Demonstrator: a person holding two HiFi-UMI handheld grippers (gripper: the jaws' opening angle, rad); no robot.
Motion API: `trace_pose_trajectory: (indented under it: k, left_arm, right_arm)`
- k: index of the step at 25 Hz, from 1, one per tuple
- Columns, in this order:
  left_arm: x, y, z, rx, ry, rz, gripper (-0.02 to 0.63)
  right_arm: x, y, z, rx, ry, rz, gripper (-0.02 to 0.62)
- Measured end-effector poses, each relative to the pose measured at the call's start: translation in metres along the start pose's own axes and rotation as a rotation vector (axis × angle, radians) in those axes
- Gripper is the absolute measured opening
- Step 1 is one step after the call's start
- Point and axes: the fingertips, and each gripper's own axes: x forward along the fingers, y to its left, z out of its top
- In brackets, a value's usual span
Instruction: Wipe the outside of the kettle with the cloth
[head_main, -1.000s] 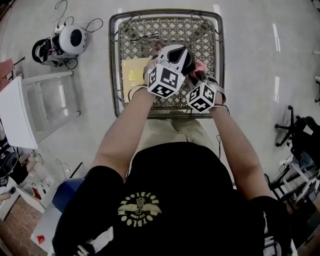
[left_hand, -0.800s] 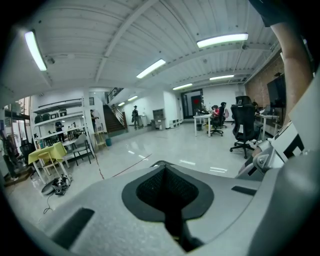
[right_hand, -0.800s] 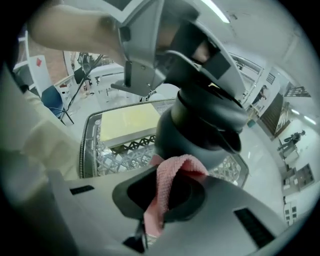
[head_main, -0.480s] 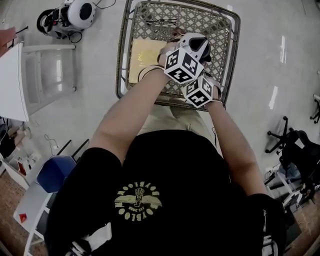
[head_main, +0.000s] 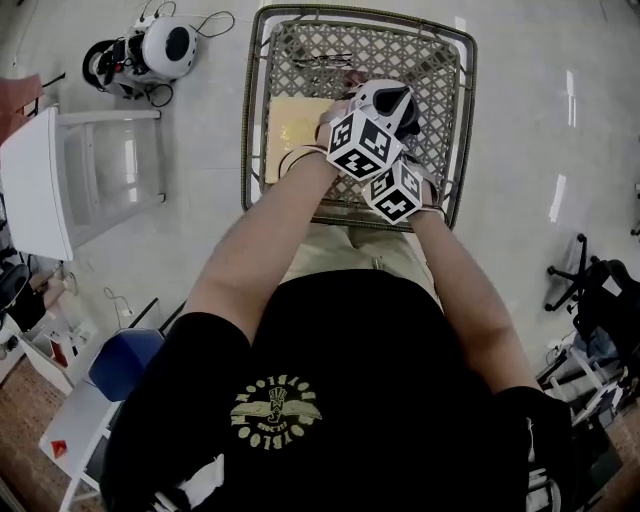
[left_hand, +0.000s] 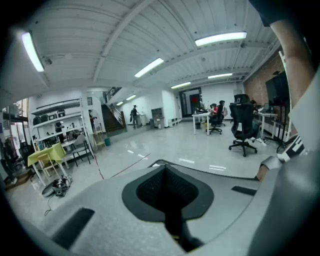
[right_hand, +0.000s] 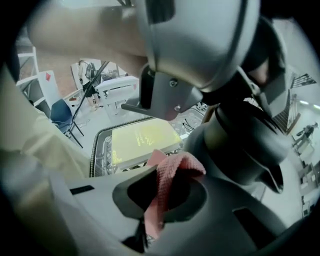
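In the right gripper view the dark grey kettle fills the right side, lifted above the table. My right gripper is shut on a pink cloth, whose free end bunches against the kettle's side. The pale shell of my left gripper sits over the kettle's top. In the left gripper view, my left gripper appears shut on a dark rounded part, seemingly the kettle's handle. In the head view both marker cubes, left and right, hide the kettle and cloth.
A wicker table with a metal rim carries a yellow book and a pair of glasses. On the floor to the left are a round white device, a white rack and a blue chair.
My right gripper has slid left, closer under the left gripper. The pink cloth, visible beside the cubes a second ago, is now hidden in the head view. The left gripper stayed put.
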Motion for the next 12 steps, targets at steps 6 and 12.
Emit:
trace_pose_trajectory:
  k: [6,12]
  left_arm:
    - [0.000,-0.010,0.004,-0.009,-0.002,-0.005,0.005]
    - [-0.002,0.004,0.004,0.001,0.007,0.001,0.005]
  right_arm:
    - [-0.025,-0.009,-0.027,0.010,0.031,0.000,0.023]
    - [-0.031,-0.045,-0.044,0.058,0.040,-0.055,0.023]
